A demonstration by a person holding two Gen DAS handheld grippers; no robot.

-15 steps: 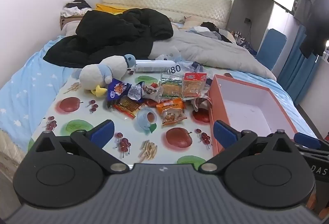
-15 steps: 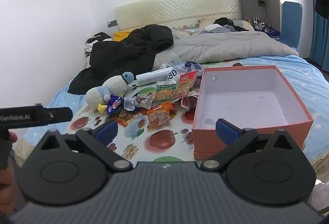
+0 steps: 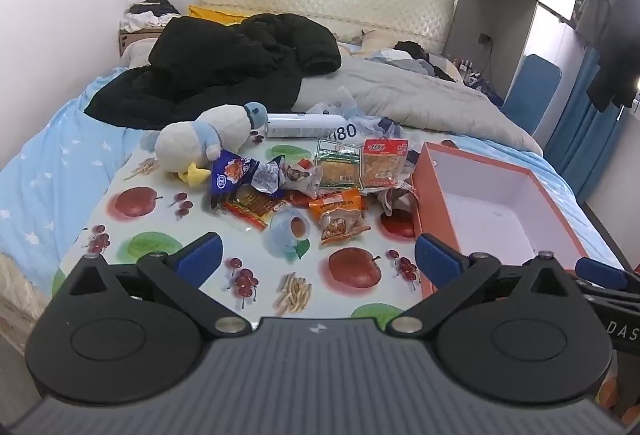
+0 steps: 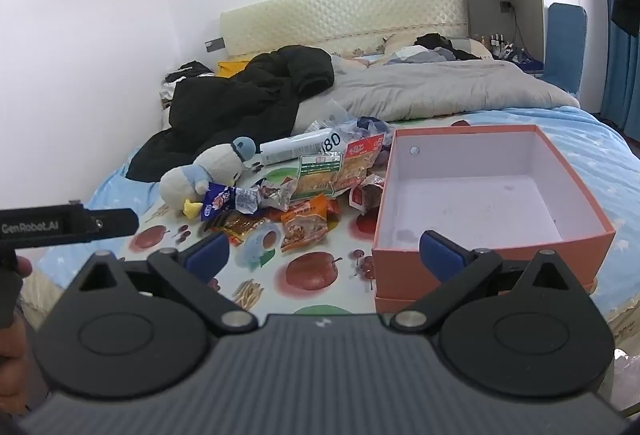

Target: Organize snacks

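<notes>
Seen from the left wrist, the left tongs stand wide and hold nothing, low over the fruit-printed cloth on the bed. The pile of snack packets lies beyond the tips, just left of the orange box, with a plush duck at the pile's far-left side.

From the right wrist, the right tongs are wide and hold nothing. The orange box sits just past the right fingertip, and the snack packets lie touching its left wall, ahead of the tongs.
</notes>
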